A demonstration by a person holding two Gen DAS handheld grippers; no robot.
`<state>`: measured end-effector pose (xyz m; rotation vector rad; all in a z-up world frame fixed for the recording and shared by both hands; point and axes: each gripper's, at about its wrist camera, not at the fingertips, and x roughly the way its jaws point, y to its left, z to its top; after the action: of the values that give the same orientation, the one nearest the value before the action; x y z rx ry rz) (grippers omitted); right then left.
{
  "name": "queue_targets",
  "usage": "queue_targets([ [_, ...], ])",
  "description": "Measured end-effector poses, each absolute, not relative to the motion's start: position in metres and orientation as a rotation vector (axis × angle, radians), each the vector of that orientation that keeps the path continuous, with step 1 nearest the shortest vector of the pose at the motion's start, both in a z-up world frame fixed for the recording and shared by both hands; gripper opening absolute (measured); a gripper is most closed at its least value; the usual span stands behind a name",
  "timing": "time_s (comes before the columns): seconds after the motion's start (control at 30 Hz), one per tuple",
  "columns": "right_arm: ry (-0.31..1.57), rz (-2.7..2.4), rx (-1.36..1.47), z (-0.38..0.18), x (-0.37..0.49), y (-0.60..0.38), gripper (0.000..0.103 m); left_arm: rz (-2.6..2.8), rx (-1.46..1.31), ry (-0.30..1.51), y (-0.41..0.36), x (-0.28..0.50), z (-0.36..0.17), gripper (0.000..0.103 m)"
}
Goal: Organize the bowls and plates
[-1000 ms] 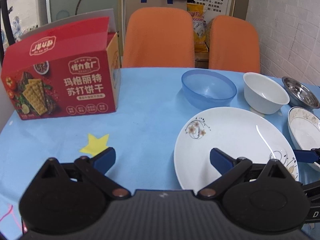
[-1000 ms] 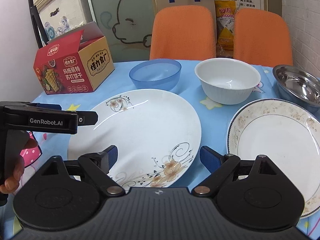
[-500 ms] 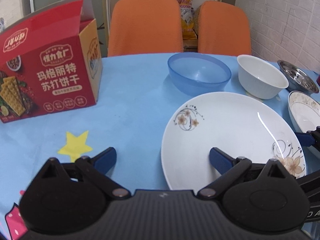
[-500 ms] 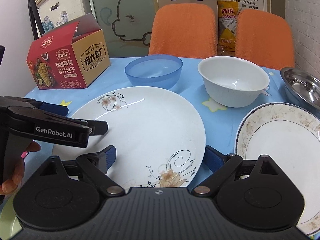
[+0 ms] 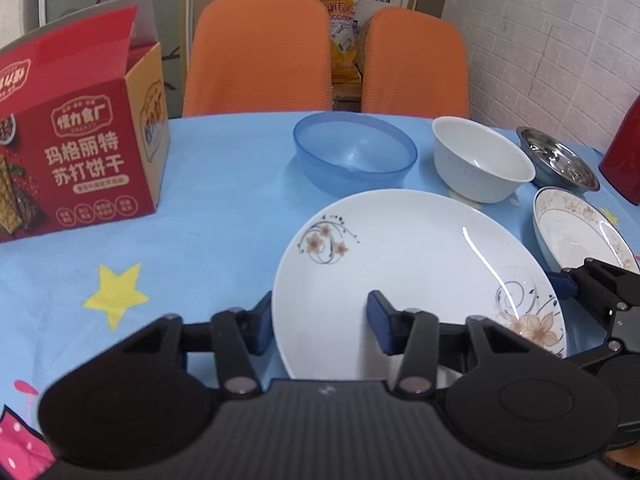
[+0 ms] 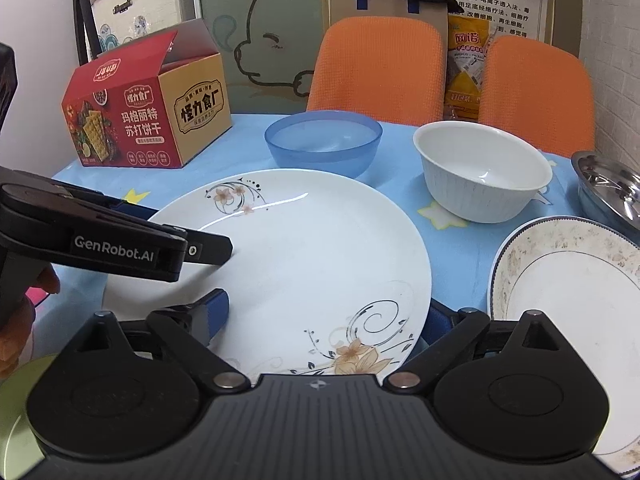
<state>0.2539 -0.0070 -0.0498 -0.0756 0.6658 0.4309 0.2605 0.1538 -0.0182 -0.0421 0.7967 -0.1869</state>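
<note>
Both grippers now straddle opposite rims of the large floral plate (image 5: 416,264), having advanced since the earlier frame. Left gripper (image 5: 320,320) and right gripper (image 6: 324,316) stand unclenched, gripping nothing. On the counter (image 5: 208,208), blue bowl (image 5: 354,152), white bowl (image 5: 482,160), steel bowl (image 5: 558,164) and speckled plate (image 6: 572,280) lie beyond.

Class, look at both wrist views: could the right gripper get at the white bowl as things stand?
Probably yes. The white bowl stands in the open ahead of the right gripper, which is open and holds nothing. Only the big plate lies low between them, and the gripper could pass over it.
</note>
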Motion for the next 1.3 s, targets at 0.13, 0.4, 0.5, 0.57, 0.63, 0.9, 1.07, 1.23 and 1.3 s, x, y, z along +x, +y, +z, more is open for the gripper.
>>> queue_targets([
  [0.13, 0.634, 0.399, -0.065, -0.05, 0.253, -0.01, 0.103, -0.162, -0.05, 0.799, 0.149, 0.264, -0.019, 0.047],
  [0.4, 0.626, 0.403, -0.06, -0.05, 0.256, -0.013, 0.103, -0.159, -0.049, 0.797, 0.15, 0.265, -0.021, 0.053],
  [0.5, 0.634, 0.405, -0.07, -0.05, 0.255, -0.012, 0.103, -0.144, -0.043, 0.79, 0.152, 0.265, -0.022, 0.061],
  [0.57, 0.637, 0.403, -0.08, -0.05, 0.255, -0.011, 0.103, -0.148, -0.044, 0.785, 0.153, 0.265, -0.022, 0.061],
  [0.63, 0.641, 0.405, -0.085, -0.05, 0.255, -0.01, 0.103, -0.15, -0.043, 0.781, 0.153, 0.264, -0.023, 0.061],
  [0.9, 0.658, 0.443, -0.086, -0.052, 0.256, -0.006, 0.103, -0.173, -0.031, 0.775, 0.145, 0.263, -0.023, 0.057],
  [1.07, 0.642, 0.407, -0.051, -0.049, 0.254, -0.01, 0.103, -0.13, -0.038, 0.796, 0.142, 0.262, -0.016, 0.055],
  [1.23, 0.614, 0.403, -0.013, -0.037, 0.245, -0.014, 0.103, -0.119, -0.045, 0.763, 0.142, 0.254, 0.0, 0.055],
  [1.3, 0.601, 0.404, 0.002, -0.031, 0.24, -0.015, 0.103, -0.118, -0.045, 0.756, 0.142, 0.248, 0.005, 0.055],
])
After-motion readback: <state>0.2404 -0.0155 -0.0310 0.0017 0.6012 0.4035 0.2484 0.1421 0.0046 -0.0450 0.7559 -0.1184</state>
